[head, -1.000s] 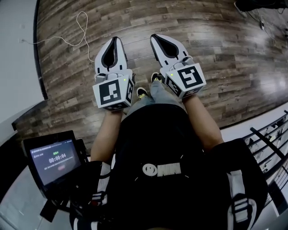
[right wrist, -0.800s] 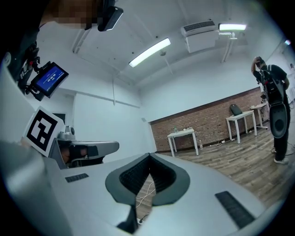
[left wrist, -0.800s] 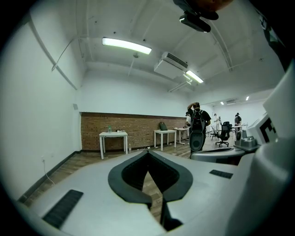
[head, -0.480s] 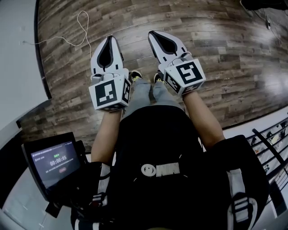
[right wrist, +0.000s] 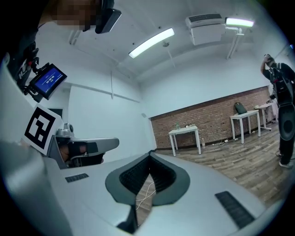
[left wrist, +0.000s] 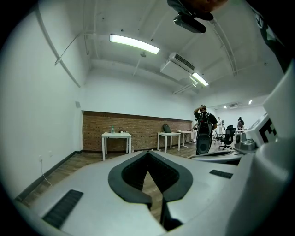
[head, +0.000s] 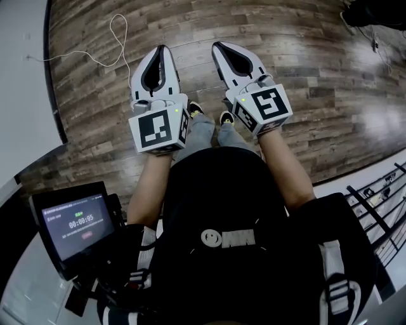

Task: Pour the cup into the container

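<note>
A person holds the left gripper point(head: 161, 58) and right gripper point(head: 223, 53) side by side above a wooden floor point(head: 304, 76), both closed and empty.

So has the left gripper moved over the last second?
Yes, but only slightly: the left gripper has edged forward, its tip a little nearer the white cable on the floor. It stays shut and empty.
</note>
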{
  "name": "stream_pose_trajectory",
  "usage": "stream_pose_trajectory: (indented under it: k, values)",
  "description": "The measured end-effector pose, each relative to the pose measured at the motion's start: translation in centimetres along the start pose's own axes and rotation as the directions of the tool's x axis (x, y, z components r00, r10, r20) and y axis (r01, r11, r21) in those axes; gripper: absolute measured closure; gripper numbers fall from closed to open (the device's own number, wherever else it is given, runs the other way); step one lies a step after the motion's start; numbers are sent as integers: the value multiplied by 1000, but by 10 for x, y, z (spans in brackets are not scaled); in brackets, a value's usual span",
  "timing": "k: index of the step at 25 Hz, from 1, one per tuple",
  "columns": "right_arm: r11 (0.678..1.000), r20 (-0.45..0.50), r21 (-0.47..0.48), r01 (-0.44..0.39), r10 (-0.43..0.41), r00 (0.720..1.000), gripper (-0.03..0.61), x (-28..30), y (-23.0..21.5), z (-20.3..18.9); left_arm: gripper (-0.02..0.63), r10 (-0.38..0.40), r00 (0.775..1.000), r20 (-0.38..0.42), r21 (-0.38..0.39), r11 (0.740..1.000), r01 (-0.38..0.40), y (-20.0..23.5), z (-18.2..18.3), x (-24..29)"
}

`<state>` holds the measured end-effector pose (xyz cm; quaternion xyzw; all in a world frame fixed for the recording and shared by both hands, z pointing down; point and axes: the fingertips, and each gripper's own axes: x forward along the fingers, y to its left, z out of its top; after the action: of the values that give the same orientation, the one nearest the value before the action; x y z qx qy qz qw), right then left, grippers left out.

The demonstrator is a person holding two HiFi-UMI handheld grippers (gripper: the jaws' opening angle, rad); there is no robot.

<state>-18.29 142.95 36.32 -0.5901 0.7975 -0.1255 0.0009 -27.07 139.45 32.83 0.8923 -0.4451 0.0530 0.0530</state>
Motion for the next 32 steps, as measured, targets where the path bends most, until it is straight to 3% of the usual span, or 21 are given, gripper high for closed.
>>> stream_pose_trajectory:
  k: [3,9,14,22,32]
  values:
    - [1000,-12,-18,1,-1,1000,581,31,8,2,615,-6,1000,2,-16,1000,6,29,-1,14]
    - [999,-28,-32,17,-18,999,581,51,10,7,615,-25,1000,16,9,1000,25,46,4,27]
    - [999,-25,-31,38,-39,999,581,56,-14,12,615,-39,999,7,-6,999,39,39,3,52]
    - [1000,14,-6,12,-12,1000,581,65,-84,30,615,-13,1000,17,53,999,12,3,21,113]
    - [998,38,44,-45,43,998,581,118,-139,53,615,26,999,24,101,994,-28,1,46,185]
